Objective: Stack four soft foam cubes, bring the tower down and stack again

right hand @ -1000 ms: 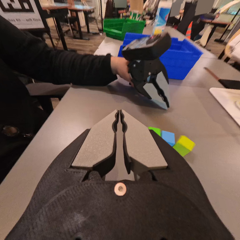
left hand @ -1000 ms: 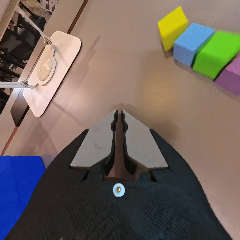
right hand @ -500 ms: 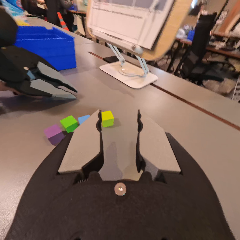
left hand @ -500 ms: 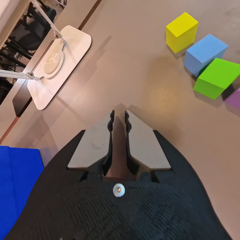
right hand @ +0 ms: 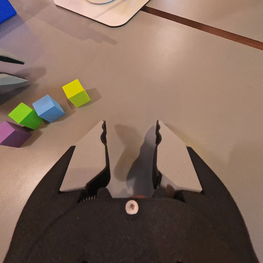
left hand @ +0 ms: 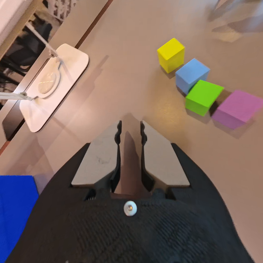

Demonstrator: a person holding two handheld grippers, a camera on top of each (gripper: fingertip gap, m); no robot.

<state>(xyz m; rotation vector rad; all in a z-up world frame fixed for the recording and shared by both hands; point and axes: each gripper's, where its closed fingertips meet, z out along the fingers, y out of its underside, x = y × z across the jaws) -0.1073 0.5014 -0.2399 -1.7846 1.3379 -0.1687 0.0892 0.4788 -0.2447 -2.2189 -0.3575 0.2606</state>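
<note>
Four foam cubes lie in a loose row on the grey table: yellow (left hand: 170,54), light blue (left hand: 191,74), green (left hand: 202,96) and purple (left hand: 237,108). They also show in the right wrist view: yellow (right hand: 76,92), blue (right hand: 47,108), green (right hand: 24,115), purple (right hand: 12,133). My left gripper (left hand: 131,123) is partly open and empty, above bare table to the left of the cubes. My right gripper (right hand: 130,122) is wide open and empty, above bare table to the right of the cubes. The left gripper's fingertips (right hand: 12,81) show blurred at the left edge of the right wrist view.
A white stand base (left hand: 54,88) with metal legs sits at the table's far side, also in the right wrist view (right hand: 108,12). A blue bin (left hand: 14,206) is by the left gripper, its corner (right hand: 5,10) in the right wrist view. A dark seam (right hand: 206,28) crosses the table.
Both grippers went from shut to open, the right one wide, the left one a little. The right gripper swung round and tipped down toward the table; the left view shifted so all the cubes show.
</note>
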